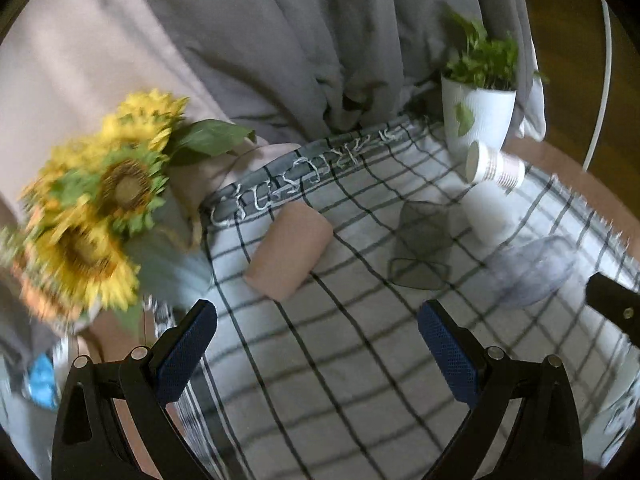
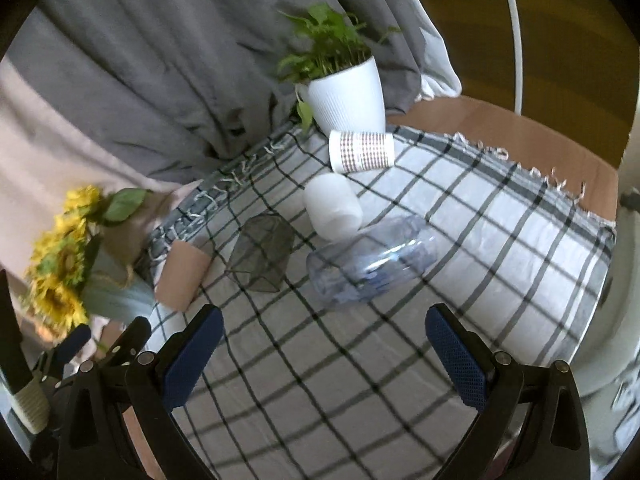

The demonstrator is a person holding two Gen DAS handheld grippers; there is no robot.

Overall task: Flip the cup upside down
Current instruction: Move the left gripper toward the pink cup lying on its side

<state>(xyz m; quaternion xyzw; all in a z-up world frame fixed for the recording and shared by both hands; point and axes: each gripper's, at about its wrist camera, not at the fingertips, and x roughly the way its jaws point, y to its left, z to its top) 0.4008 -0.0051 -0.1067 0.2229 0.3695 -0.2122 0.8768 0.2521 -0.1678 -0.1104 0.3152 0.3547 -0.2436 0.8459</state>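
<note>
Several cups lie on their sides on a checked cloth (image 1: 320,360) (image 2: 480,240): a tan cup (image 1: 288,250) (image 2: 182,278), a dark clear faceted glass (image 1: 422,248) (image 2: 262,254), a white cup (image 1: 486,214) (image 2: 332,206), a patterned paper cup (image 1: 494,166) (image 2: 360,150) and a clear bluish cup (image 1: 532,270) (image 2: 370,266). My left gripper (image 1: 318,344) is open and empty above the cloth, short of the tan cup. My right gripper (image 2: 324,352) is open and empty, just short of the bluish cup. The left gripper also shows in the right wrist view (image 2: 104,344).
A sunflower bunch (image 1: 92,216) (image 2: 64,256) stands at the cloth's left edge. A white pot with a green plant (image 1: 478,112) (image 2: 348,96) stands at the back by the paper cup. Grey curtains (image 1: 300,40) hang behind. Brown tabletop (image 2: 520,136) shows to the right.
</note>
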